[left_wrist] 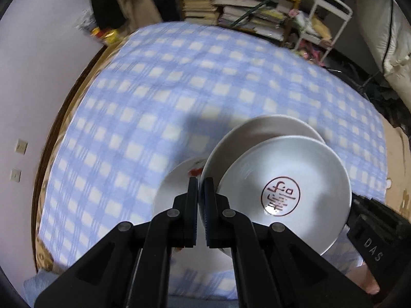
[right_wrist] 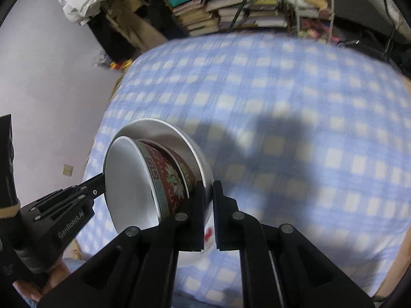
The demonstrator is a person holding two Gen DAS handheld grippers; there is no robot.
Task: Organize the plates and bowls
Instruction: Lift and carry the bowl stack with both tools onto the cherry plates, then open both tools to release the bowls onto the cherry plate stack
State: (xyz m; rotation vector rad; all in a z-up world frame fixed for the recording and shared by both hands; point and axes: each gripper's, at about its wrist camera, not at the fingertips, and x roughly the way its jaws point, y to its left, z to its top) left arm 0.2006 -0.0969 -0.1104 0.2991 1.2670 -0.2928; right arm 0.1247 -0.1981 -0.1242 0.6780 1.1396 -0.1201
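Both grippers hold one stack of nested bowls, tilted on edge above the blue checked tablecloth (left_wrist: 154, 97). In the left wrist view my left gripper (left_wrist: 201, 187) is shut on the rim of the outer white bowl (left_wrist: 259, 133); an inner white bowl with a red round mark (left_wrist: 281, 196) sits in it. A white plate with a red design (left_wrist: 174, 187) lies on the cloth below. In the right wrist view my right gripper (right_wrist: 208, 192) is shut on the outer bowl's rim (right_wrist: 203, 169). A red patterned bowl (right_wrist: 169, 179) nests inside it, with a white inside (right_wrist: 128, 179).
The round table's wooden edge (left_wrist: 64, 107) shows at left, near a pale wall. Behind the table stand shelves of stacked books (left_wrist: 231, 5) and a white metal cart (left_wrist: 323, 20). The left gripper's body (right_wrist: 59, 210) shows at left in the right wrist view.
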